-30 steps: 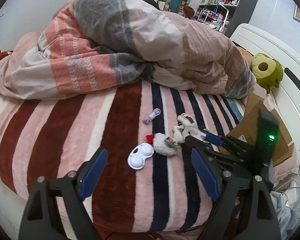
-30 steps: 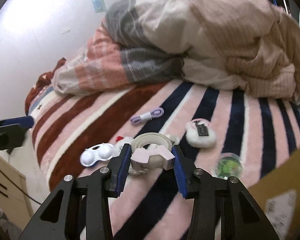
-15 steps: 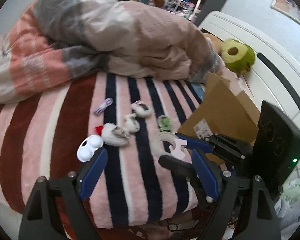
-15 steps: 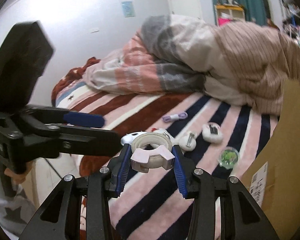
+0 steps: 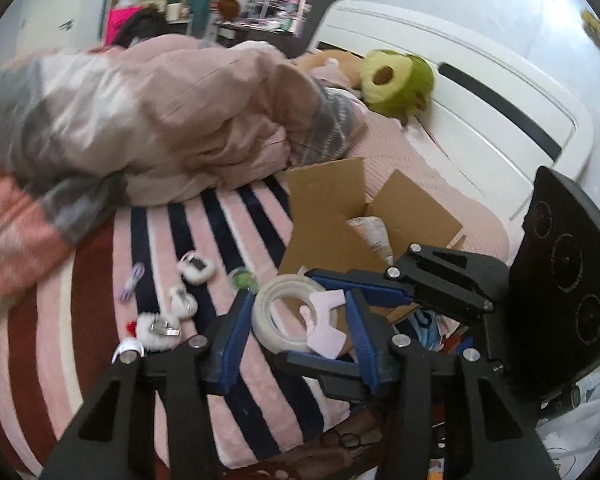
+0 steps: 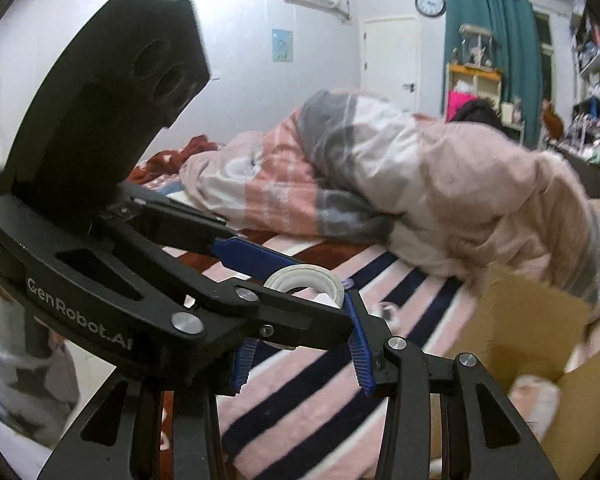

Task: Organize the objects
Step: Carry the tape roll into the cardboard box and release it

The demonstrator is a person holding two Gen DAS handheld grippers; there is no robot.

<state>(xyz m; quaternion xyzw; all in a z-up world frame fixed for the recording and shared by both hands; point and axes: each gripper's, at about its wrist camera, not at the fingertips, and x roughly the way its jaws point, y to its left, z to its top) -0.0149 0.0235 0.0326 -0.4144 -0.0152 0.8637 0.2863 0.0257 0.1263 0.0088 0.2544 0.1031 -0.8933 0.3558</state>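
— Both tools meet at the tape roll [image 5: 288, 312], see? The right tool [image 5: 320, 320] has its blue pads clamped on it, above the striped blanket [image 5: 180, 236] near the bed's edge.

— And the left tool [image 6: 284, 276]?

— Its pads sit either side of the same roll, very close, but I can't tell if they're pressing.

— Where's the cardboard box [image 5: 340, 216]?

— Just beyond the roll, flaps open. Left of the box lie fluffy white hair clips [image 5: 196, 268], a purple hair tie [image 5: 130, 284] and a small green disc [image 5: 244, 280], all loose on the blanket.
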